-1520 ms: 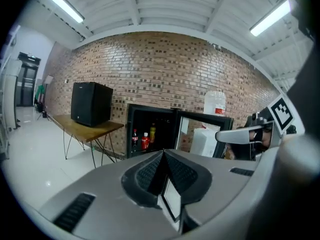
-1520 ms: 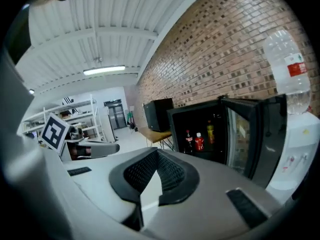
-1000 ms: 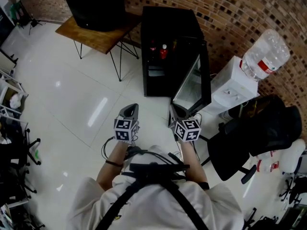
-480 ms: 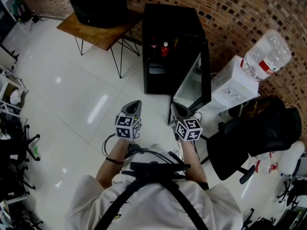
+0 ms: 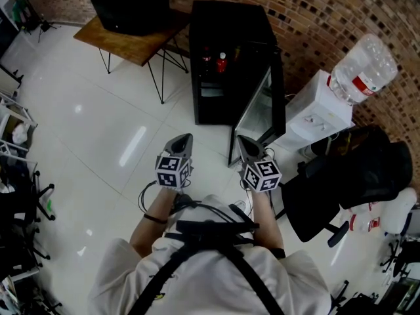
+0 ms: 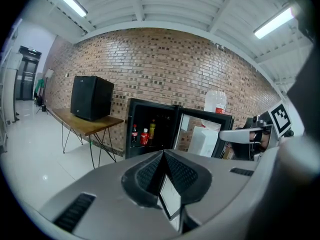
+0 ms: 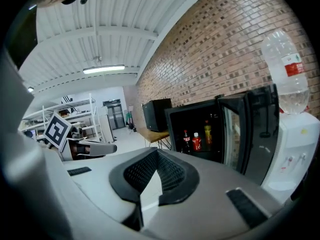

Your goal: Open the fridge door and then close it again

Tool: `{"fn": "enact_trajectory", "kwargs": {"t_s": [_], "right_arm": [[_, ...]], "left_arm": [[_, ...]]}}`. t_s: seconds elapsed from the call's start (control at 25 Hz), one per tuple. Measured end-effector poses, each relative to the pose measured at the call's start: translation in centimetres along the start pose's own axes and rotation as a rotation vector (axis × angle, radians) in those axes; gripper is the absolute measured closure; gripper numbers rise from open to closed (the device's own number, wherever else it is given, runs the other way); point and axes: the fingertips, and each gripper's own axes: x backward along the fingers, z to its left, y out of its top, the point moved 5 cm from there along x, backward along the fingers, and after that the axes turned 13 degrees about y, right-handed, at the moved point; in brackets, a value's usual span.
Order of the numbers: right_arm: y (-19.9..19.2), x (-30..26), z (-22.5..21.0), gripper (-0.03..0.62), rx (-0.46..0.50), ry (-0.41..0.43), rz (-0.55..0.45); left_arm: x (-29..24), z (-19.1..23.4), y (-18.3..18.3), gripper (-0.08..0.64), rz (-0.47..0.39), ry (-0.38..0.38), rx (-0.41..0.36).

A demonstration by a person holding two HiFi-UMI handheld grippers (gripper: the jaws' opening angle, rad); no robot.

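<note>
Far left edge of the head view: metal racks (image 5: 14, 133) on the white tiled floor (image 5: 98, 130). Wooden table (image 5: 134, 43) at top left on thin black legs, with a black box (image 5: 131, 4) on its back part, near the brick wall (image 5: 341, 18).

Left gripper (image 5: 186, 140) is held out in front of the person (image 5: 210, 268) over bare floor, marker cube (image 5: 172, 171) behind its nose. Jaws pressed together, nothing between them; the left gripper view shows the pads meeting at the tip. It is well apart from the fridge.

Black fridge (image 5: 226, 25) stands on the floor, back against the brick wall, just right of the table. Its door (image 5: 262, 107) is open, hinged on the right side and swung out towards the person. Bottles (image 5: 215, 62) stand on a shelf inside: red caps, one yellow in the gripper views.

Right gripper (image 5: 242, 142) has its jaws pinched shut and empty, pads meeting at the tip in the right gripper view. In the head view its tip overlaps the door's lower free edge; the right gripper view puts the door off to the right of the jaws, not between them. Cannot tell if it touches.

Right of the fridge is a white water dispenser (image 5: 314, 117) with a clear jug (image 5: 363, 69) on top, then a black office chair (image 5: 351, 176) towards the right edge.
</note>
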Motion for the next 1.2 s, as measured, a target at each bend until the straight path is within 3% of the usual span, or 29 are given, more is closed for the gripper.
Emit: {"fn": "enact_trajectory", "kwargs": {"t_s": [0.16,0.28,0.52,0.8,0.96,1.08,1.2], "right_arm": [[0.5,1.4,-0.4,0.577,0.017,-0.004,-0.018],[1.1,2.2,0.0,0.577,0.063,0.051,-0.023],[4.3,6.1,0.7,0.575,0.360,0.212,0.028],[7.9,11.7,-1.6,0.572,0.504,0.219,0.051],[7.8,13.6,-4.9,0.453,0.518,0.195,0.093],[6.3,13.8,-7.9,0.302,0.461,0.193,0.121],[4.4,12.6,-10.1,0.248,0.396,0.241,0.119]], "left_arm": [[0.0,-0.9,-0.1,0.560,-0.003,-0.006,-0.006],[-0.1,-1.4,-0.1,0.560,0.000,-0.004,-0.008],[-0.4,-2.8,-0.5,0.559,0.023,0.002,-0.013],[-0.4,-6.9,-0.5,0.558,0.015,-0.028,-0.028],[-0.1,-9.3,-0.6,0.558,0.004,-0.027,-0.036],[0.0,-10.5,-1.2,0.558,0.002,-0.012,-0.023],[0.4,-10.9,-2.2,0.558,0.011,0.010,-0.005]]}}
